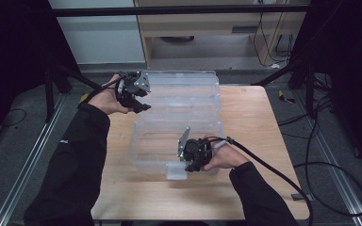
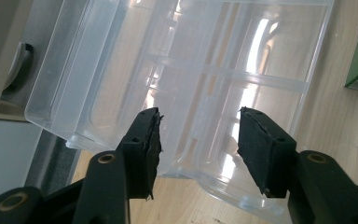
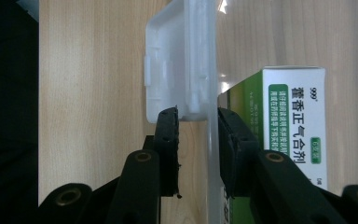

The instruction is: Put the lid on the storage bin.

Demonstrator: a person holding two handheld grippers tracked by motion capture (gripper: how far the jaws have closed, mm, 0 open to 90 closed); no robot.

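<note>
The right gripper (image 3: 196, 140) is seen in its own view with both jaws pressed on the near wall of the clear plastic box (image 3: 209, 70): one pad is set against the outer face, just under the white latch flap (image 3: 168, 70), and the other against the inner face, so the wall is clamped between them. Beside the inner jaw, inside the box, a green-and-white medicine carton (image 3: 293, 130) is found lying close to that same wall (its printed side is turned toward the camera). In the high view the right gripper (image 1: 188, 165) is placed at the front rim of the box (image 1: 179, 136), by the latch (image 1: 176, 171), and is carried by the person's right hand (image 1: 226, 157).

The left gripper (image 2: 199, 140) is shown with its jaws parted and nothing between the pads; the open lid (image 2: 191, 70) of the box is seen beyond them, apart from the pads. In the high view the left gripper (image 1: 139, 104) is held at the far left corner of the box, next to the raised lid (image 1: 184, 89), by the left hand (image 1: 108, 100).

The box is set on the wooden table (image 1: 254, 141), roughly at its middle, with the lid folded back toward the far edge. A black cable (image 1: 273, 172) is trailed from the right gripper off the table's right side.
</note>
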